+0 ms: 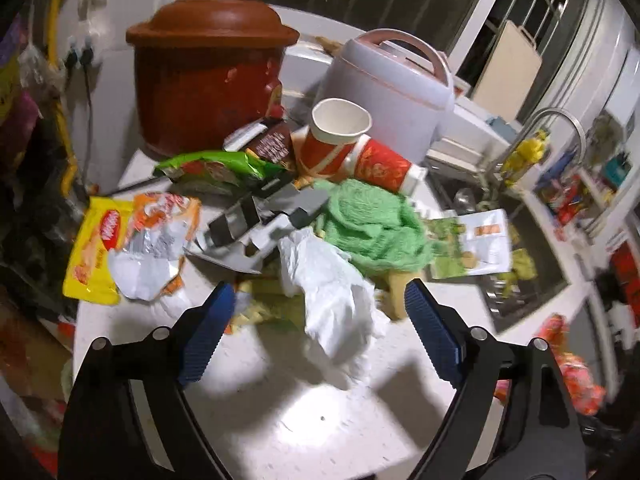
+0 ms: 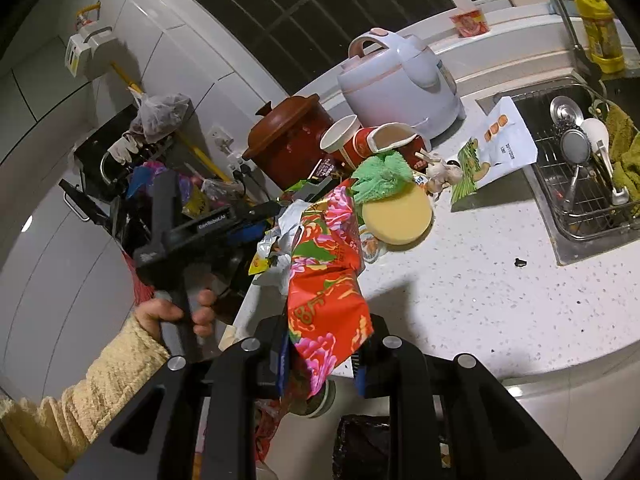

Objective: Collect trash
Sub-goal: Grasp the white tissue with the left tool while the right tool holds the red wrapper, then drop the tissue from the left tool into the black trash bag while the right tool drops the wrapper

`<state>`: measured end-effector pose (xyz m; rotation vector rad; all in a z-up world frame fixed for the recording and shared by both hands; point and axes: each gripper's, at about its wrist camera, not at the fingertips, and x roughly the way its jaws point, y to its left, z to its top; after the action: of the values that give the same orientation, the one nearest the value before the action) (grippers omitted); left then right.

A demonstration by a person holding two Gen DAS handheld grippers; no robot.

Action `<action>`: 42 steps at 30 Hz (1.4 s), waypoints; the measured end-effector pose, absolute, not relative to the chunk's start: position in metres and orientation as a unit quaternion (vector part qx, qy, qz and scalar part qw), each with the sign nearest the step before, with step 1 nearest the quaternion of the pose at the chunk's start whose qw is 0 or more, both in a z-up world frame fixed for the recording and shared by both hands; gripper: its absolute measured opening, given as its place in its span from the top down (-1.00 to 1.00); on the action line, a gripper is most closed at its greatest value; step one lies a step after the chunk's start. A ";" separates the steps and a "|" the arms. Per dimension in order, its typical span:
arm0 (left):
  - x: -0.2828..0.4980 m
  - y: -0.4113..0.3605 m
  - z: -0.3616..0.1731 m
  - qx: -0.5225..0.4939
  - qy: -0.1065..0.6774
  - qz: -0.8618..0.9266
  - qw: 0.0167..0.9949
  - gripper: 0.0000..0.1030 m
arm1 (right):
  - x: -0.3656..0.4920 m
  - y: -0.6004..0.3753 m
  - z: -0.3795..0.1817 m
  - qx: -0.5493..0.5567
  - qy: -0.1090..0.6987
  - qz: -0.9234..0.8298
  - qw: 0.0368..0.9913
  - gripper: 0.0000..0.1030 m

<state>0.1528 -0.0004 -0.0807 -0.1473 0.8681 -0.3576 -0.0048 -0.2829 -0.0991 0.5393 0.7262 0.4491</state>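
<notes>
My left gripper (image 1: 320, 300) is open, its blue pads either side of a crumpled white tissue (image 1: 326, 292) on the white counter (image 1: 280, 408). Behind the tissue lie a green cloth (image 1: 372, 224), a yellow and orange snack wrapper (image 1: 132, 236), a green wrapper (image 1: 216, 168), torn grey cardboard (image 1: 256, 224) and red paper cups (image 1: 340, 140). My right gripper (image 2: 322, 352) is shut on a red floral wrapper (image 2: 326, 280), held at the counter's front edge above a dark trash bag (image 2: 360, 444). The left gripper also shows in the right wrist view (image 2: 248, 220).
A brown clay pot (image 1: 208, 68) and a pale rice cooker (image 1: 392, 88) stand at the back. A sink (image 2: 580, 184) with a dish rack lies to the right. A green and white snack bag (image 2: 496, 148) and a yellow round sponge (image 2: 396, 212) lie on the counter.
</notes>
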 end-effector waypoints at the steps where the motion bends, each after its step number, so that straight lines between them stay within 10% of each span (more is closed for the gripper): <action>1: 0.155 -0.003 -0.086 -0.068 0.423 -0.163 0.889 -0.63 | -0.007 -0.283 -0.100 0.259 0.349 0.214 0.875 0.55; 4: 0.160 -0.016 -0.102 -0.051 0.442 -0.140 0.884 -0.61 | -0.012 -0.285 -0.100 0.260 0.351 0.209 0.875 0.55; 8: 0.164 -0.014 -0.112 -0.088 0.463 -0.163 0.867 0.92 | -0.018 -0.291 -0.101 0.263 0.349 0.199 0.877 0.55; 22: -0.018 0.034 -0.085 -0.079 0.455 -0.299 0.835 0.92 | -0.038 -0.257 -0.094 0.189 0.378 0.259 0.869 0.55; 30: -0.077 0.046 -0.265 -0.079 0.619 -0.232 0.746 0.92 | -0.063 -0.197 -0.196 0.117 0.531 0.294 0.787 0.55; 38: -0.074 0.051 -0.461 -0.089 0.726 -0.148 0.665 0.92 | -0.062 -0.169 -0.415 0.060 0.670 0.197 0.713 0.56; 40: -0.069 0.054 -0.490 -0.082 0.742 -0.122 0.654 0.64 | -0.056 -0.165 -0.458 0.048 0.688 0.177 0.703 0.56; 42: -0.063 0.060 -0.514 -0.093 0.758 -0.094 0.639 -0.28 | -0.047 -0.159 -0.493 0.039 0.699 0.153 0.697 0.45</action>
<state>-0.0632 0.0595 -0.5137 -0.2114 1.7304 -0.2142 -0.0473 -0.1586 -0.4929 0.0860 1.5596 0.3419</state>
